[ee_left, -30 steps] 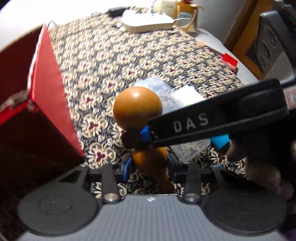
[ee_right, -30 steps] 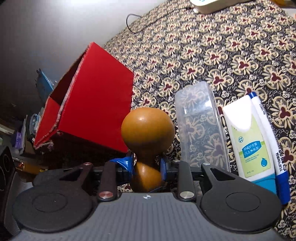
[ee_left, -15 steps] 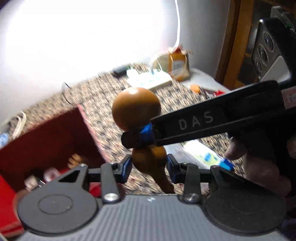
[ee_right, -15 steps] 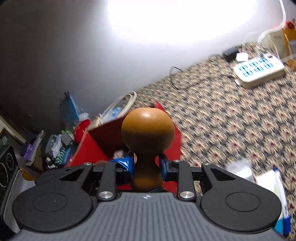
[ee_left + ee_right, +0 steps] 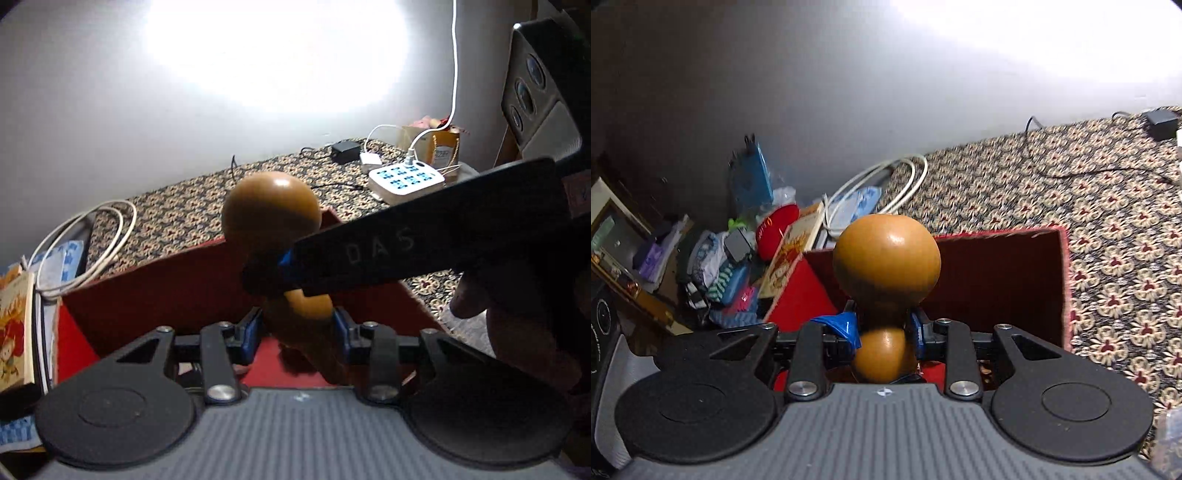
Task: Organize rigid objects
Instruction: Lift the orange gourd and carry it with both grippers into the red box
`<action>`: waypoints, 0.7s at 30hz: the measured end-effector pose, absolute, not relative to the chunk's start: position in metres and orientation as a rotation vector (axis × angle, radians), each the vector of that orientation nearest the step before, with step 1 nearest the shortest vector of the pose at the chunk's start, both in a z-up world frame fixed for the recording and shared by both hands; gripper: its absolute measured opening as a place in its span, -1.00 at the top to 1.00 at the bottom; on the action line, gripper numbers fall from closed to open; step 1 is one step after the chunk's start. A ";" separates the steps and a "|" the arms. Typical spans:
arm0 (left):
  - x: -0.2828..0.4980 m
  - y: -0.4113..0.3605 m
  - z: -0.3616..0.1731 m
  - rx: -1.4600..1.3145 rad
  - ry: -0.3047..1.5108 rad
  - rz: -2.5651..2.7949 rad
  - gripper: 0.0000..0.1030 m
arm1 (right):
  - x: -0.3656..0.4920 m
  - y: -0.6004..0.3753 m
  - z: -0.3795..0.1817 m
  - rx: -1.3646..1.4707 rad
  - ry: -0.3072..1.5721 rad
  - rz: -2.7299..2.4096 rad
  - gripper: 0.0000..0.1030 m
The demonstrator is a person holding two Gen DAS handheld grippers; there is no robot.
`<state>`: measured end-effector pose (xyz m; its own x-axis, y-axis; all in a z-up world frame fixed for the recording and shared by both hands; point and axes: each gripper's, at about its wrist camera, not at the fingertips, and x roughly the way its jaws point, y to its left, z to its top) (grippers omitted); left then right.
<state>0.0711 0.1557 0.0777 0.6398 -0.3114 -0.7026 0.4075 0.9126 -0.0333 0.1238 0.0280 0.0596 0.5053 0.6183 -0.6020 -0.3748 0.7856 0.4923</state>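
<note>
An orange-brown gourd (image 5: 271, 212) is held upright by both grippers over the open red box (image 5: 155, 280). My left gripper (image 5: 297, 326) is shut on the gourd's lower bulb. My right gripper (image 5: 884, 325) is shut on its narrow waist, and the gourd's big bulb (image 5: 886, 256) stands above the pads. The right gripper's black finger (image 5: 424, 243) crosses the left wrist view and pinches the waist. The red box (image 5: 1027, 273) lies open below and behind the gourd; its contents are mostly hidden.
The patterned tablecloth (image 5: 1071, 192) stretches to the right. A white power strip (image 5: 406, 179) with cables and a small paper bag (image 5: 439, 147) sit at the far end. A white cable coil (image 5: 85, 251), books (image 5: 14, 325) and a clutter pile (image 5: 713, 266) lie left of the box.
Both grippers have lifted the gourd off the table and carried it left until it hangs over the open red box. The clear case and white bottle have left both views.
</note>
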 end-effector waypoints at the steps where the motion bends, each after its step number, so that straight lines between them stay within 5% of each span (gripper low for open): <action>1: 0.076 0.159 0.072 0.131 0.791 -0.404 0.27 | 0.127 0.034 0.055 0.308 0.863 0.610 0.79; 14: 0.106 0.197 0.025 0.075 0.930 -0.374 0.32 | 0.152 0.084 0.019 0.213 1.023 0.599 0.78; 21: 0.108 0.201 0.021 0.032 0.956 -0.386 -0.02 | 0.154 0.078 0.011 0.268 1.060 0.585 0.70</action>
<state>0.1076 0.2007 0.0214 0.5136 -0.3074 -0.8011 0.3352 0.9313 -0.1425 0.1540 0.0783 0.0111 0.3563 0.5706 -0.7400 -0.3215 0.8184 0.4763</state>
